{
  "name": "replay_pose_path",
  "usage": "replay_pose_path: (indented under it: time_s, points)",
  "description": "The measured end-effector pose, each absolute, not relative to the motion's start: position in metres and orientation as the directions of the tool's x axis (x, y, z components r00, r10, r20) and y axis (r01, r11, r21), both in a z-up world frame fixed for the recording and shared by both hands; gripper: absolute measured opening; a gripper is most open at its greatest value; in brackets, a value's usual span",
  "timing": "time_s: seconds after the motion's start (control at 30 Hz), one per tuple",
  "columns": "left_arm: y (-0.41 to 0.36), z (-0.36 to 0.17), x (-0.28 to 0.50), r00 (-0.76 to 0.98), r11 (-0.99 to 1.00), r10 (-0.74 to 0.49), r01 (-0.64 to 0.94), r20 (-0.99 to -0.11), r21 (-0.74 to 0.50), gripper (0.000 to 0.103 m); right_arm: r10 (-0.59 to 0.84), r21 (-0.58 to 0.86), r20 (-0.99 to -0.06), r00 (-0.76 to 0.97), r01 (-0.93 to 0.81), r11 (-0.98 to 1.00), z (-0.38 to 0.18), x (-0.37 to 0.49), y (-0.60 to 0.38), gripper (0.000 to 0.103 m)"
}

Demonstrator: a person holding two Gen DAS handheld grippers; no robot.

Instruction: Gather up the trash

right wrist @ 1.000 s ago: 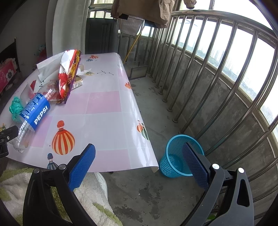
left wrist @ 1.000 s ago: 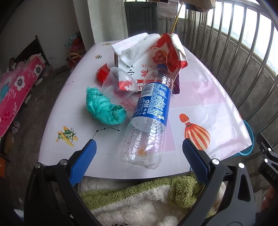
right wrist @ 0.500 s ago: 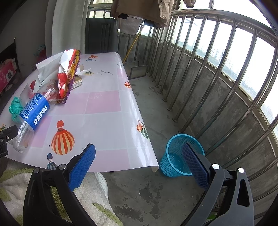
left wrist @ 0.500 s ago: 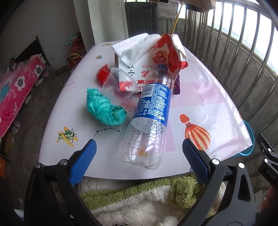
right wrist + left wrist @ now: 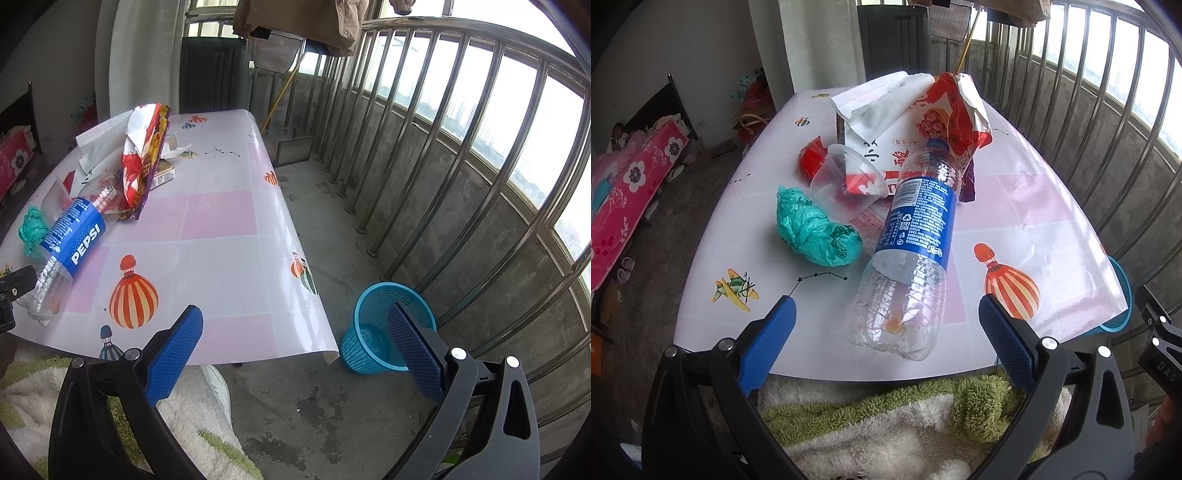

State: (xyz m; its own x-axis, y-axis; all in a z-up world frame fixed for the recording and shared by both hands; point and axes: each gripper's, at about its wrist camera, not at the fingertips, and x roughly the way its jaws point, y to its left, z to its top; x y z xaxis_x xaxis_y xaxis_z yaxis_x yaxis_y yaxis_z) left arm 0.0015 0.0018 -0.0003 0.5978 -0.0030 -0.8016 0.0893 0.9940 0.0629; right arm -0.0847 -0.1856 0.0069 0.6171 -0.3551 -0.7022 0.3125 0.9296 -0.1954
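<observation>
The trash lies in a heap on the table: an empty bottle on its side with its base toward the near edge, a green bag just beside it, a clear cup and a red snack bag behind. The left gripper hangs wide open at the near edge, its blue fingers on both sides of the bottle's base, holding nothing. The right gripper is also wide open and empty, over the floor, with a blue basket standing beside the table's corner.
</observation>
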Motion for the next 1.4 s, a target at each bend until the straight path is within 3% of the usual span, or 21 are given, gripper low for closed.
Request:
replay_pose_path:
  time_s: [1.1,1.4]
  points:
    - [0.003,-0.001,0.003,0.604,0.995,0.005,0.079,-0.797,0.066,0.095,-0.341,-0.173,-0.715,0.610,0.318,0.932,0.004,-0.083,-0.185,0.097]
    - [0.060,0.006,0.017,0.642,0.996,0.077,-0.078,-0.763,0.035,0.095,-0.194,-0.036,-0.701,0.686,0.238,0.971,0.014,-0.058,-0.168,0.097]
